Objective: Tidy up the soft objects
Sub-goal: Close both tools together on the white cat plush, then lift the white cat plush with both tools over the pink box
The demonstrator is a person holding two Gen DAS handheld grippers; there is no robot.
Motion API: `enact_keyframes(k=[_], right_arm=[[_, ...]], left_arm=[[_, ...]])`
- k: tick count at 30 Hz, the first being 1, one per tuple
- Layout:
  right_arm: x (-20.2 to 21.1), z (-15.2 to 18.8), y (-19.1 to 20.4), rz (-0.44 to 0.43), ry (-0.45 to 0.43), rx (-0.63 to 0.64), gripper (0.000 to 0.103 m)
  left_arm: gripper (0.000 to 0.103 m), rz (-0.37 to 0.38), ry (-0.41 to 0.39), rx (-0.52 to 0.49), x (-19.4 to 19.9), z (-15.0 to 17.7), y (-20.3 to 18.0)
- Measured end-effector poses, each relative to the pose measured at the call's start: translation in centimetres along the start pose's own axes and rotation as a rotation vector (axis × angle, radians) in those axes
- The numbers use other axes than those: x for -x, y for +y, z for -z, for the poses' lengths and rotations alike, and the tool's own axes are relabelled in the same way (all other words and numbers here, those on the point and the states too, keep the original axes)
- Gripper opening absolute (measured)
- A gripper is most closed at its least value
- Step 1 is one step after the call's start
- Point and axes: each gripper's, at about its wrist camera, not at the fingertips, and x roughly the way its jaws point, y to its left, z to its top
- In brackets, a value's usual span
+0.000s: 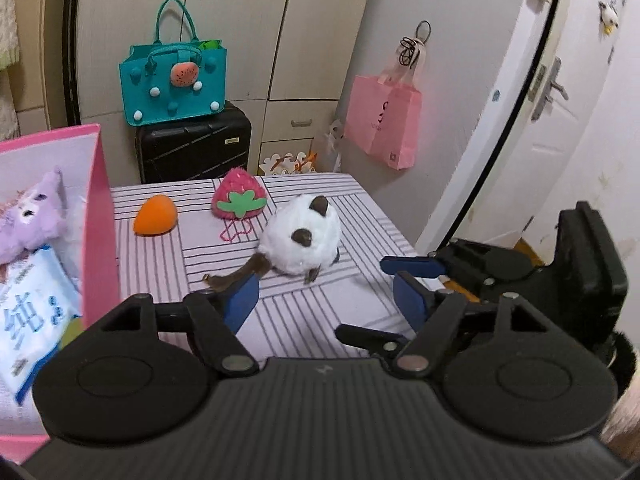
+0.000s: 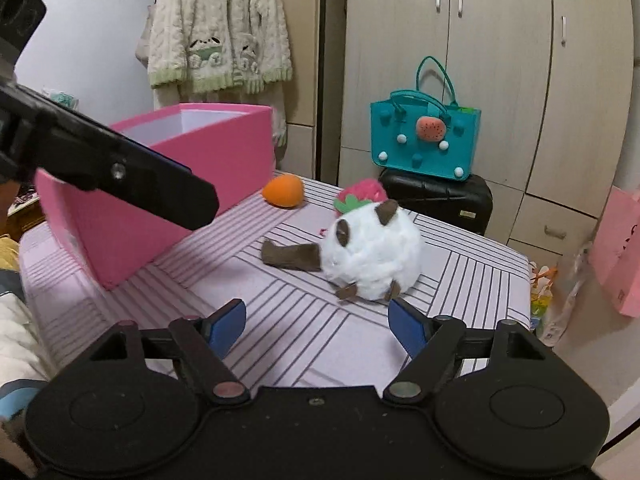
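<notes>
A white round plush [image 1: 302, 236] with brown ears and a brown tail lies on the pink striped table [image 1: 180, 264]. My left gripper [image 1: 325, 300] is open just short of it, and the tail runs past its left pad. Behind the plush lie a strawberry plush [image 1: 239, 200] and an orange plush [image 1: 155, 215]. The pink box [image 1: 98, 220] on the left holds a purple plush [image 1: 28, 220] and a tissue pack [image 1: 28, 312]. My right gripper [image 2: 318, 320] is open with nothing between its pads, close in front of the white plush [image 2: 372, 252]. The left gripper's finger [image 2: 160, 188] crosses in front of the pink box [image 2: 224, 168].
A teal felt bag [image 1: 172, 88] stands on a black suitcase [image 1: 192, 148] behind the table. A pink paper bag [image 1: 384, 120] hangs on the wall by a white door [image 1: 560, 120]. A cream cardigan [image 2: 216, 32] hangs behind the box. The table's right edge [image 2: 524, 280] drops off.
</notes>
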Motion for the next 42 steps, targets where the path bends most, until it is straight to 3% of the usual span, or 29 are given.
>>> enact_keyframes(k=[5, 10, 16, 23, 26, 30, 34, 42], right_arm=[[-2.0, -0.2, -1.8, 0.026, 0.012, -0.020, 0.082], [-4.0, -0.7, -3.0, 0.046, 0.019, -0.011, 0.082], [-6.0, -1.4, -4.9, 0.006, 0.040, -0.057, 0.082], [-7.6, -1.6, -6.3, -0.088, 0.007, -0.097, 0.082], [-7.9, -1.6, -6.1, -0.103, 0.022, -0.094, 0.083], [-7.8, -1.7, -6.0, -0.100, 0.025, -0.096, 0.078], [-7.3, -1.7, -5.2, -0.065, 0.025, -0.053, 0.071], [-4.9, -1.3, -3.4, -0.011, -0.022, 0.002, 0.071]], left_arm=[[0.073, 0.021, -0.015, 0.056, -2.6, -0.5, 0.7], [0.073, -0.032, -0.033, 0.050, -5.7, -1.0, 0.7], [0.073, -0.038, 0.000, 0.082, -8.9, -1.6, 1.0], [0.072, -0.085, -0.033, 0.075, -10.9, -1.9, 1.2], [0.067, -0.064, 0.022, 0.086, -11.9, -2.1, 1.7], [0.055, -0.055, 0.056, 0.103, -12.5, -1.6, 2.0], [0.052, -0.076, 0.047, 0.070, -12.3, -1.4, 1.2], [0.052, -0.061, 0.027, 0.044, -10.4, -0.9, 0.5]])
